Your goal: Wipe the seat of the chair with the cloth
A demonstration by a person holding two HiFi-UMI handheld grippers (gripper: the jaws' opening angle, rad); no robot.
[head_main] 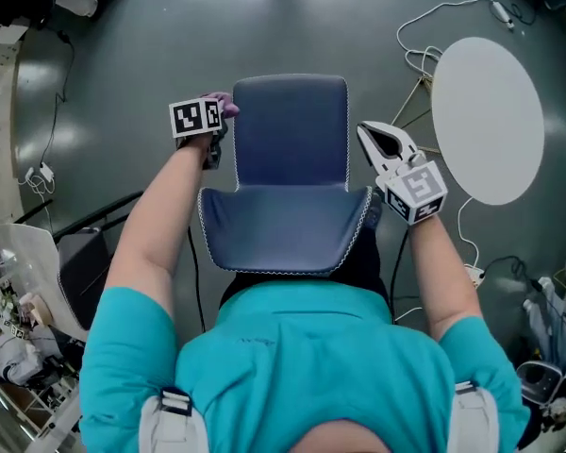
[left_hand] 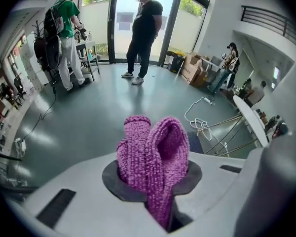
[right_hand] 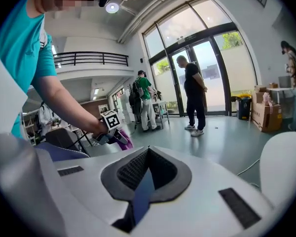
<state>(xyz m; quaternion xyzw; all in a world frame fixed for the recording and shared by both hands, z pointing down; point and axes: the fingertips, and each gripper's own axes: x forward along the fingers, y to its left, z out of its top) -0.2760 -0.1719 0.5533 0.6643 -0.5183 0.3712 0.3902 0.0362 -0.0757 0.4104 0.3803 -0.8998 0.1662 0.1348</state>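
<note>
Cloth, purple, is pinched in the left tongs; the right tongs are closed, holding nothing. Chair stands between both tongs.

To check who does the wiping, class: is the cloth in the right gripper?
No, the purple cloth sits clamped in the left gripper, while the right gripper holds none.

"How's the left side?"
"Left arm stretches forward, bare below a teal sleeve. The left gripper has its fingers pinched on the purple cloth."
"And the right?"
"Right arm angles outward and reaches less far. The right gripper points forward, its fingers closed together."
</note>
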